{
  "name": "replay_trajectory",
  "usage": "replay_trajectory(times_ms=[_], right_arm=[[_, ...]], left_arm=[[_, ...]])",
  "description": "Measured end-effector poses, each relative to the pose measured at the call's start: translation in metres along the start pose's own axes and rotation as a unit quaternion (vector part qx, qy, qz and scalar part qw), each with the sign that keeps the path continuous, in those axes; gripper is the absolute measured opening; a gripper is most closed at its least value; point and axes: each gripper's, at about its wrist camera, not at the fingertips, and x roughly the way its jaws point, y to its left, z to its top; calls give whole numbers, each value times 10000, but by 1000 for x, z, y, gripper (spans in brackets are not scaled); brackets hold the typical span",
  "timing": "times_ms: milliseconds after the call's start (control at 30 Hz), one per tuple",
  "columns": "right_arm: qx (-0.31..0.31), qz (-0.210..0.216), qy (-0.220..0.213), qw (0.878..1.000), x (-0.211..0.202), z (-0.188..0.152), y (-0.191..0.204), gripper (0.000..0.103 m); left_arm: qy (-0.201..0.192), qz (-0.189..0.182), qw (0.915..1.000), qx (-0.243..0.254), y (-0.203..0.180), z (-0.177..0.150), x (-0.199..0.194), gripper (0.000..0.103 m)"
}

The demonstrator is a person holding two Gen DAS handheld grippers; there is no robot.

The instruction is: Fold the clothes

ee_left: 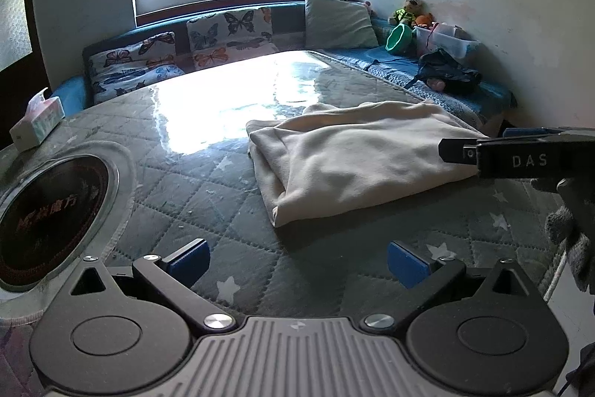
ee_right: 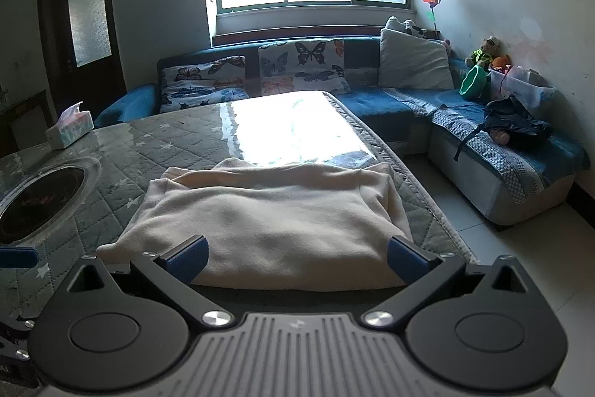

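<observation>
Cream garment (ee_right: pixel 260 222) is lying folded on the quilted worktop (ee_left: pixel 208 181), long axis running left-right. Right gripper (ee_right: pixel 295 257) is hovering just near of its near edge, fingers spread, holding nothing. Left gripper (ee_left: pixel 297 263) is sitting farther left, fingers spread, empty. "DAS" is showing on the right gripper's side.

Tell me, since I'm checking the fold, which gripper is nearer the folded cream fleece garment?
Right. The right gripper is open at the folded cream fleece garment's near edge; the left gripper is open over bare quilted table cover, short of it.
</observation>
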Motion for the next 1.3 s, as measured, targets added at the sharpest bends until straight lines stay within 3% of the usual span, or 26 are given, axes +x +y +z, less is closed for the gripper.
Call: replay_trajectory(times_ms=[1300], right_arm=[[288,35,-196,9994,-10,-5,-21,103]], left_arm=[[109,-125,9998,118,-12,10,7,103]])
